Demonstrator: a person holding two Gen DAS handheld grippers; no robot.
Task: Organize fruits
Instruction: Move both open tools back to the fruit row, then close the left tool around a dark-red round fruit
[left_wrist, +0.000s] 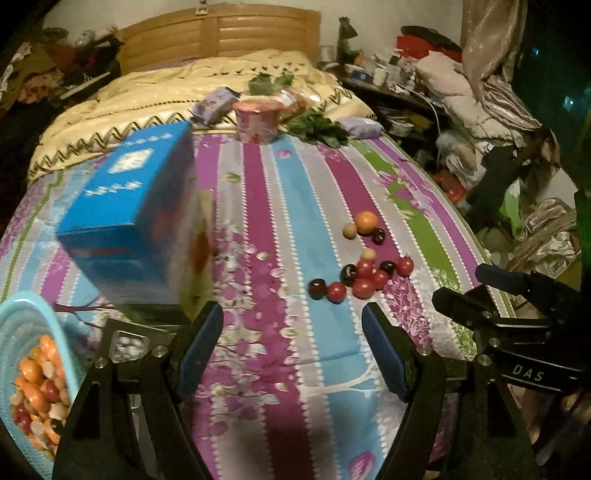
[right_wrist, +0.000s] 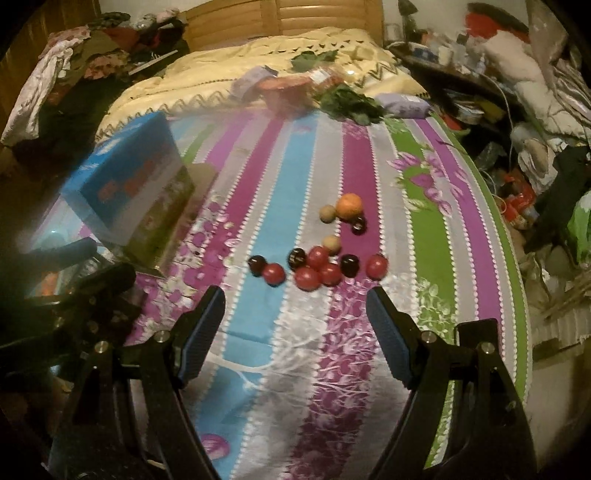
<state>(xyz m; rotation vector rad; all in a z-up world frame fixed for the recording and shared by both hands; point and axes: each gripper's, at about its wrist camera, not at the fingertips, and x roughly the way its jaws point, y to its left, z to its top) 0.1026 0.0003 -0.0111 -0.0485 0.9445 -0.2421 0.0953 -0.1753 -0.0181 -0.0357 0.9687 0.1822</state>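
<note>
Several small loose fruits (left_wrist: 364, 273) lie on the striped bedspread: red tomatoes, dark cherries, two pale round ones and an orange one (left_wrist: 366, 221). In the right wrist view the same cluster (right_wrist: 317, 267) sits just beyond the fingertips. A pale blue basket (left_wrist: 22, 325) at lower left holds several orange, red and pale fruits. My left gripper (left_wrist: 293, 325) is open and empty, with the loose fruits ahead and to the right of it. My right gripper (right_wrist: 295, 306) is open and empty, just short of the cluster. The right gripper also shows at the right edge of the left wrist view (left_wrist: 480, 291).
A blue box (left_wrist: 133, 221) stands on the bedspread left of the fruits. A red cup (left_wrist: 256, 120), purple packets (left_wrist: 216, 103) and green leaves (left_wrist: 317, 127) lie farther up the bed. Cluttered furniture lines the bed's right edge (right_wrist: 517, 258).
</note>
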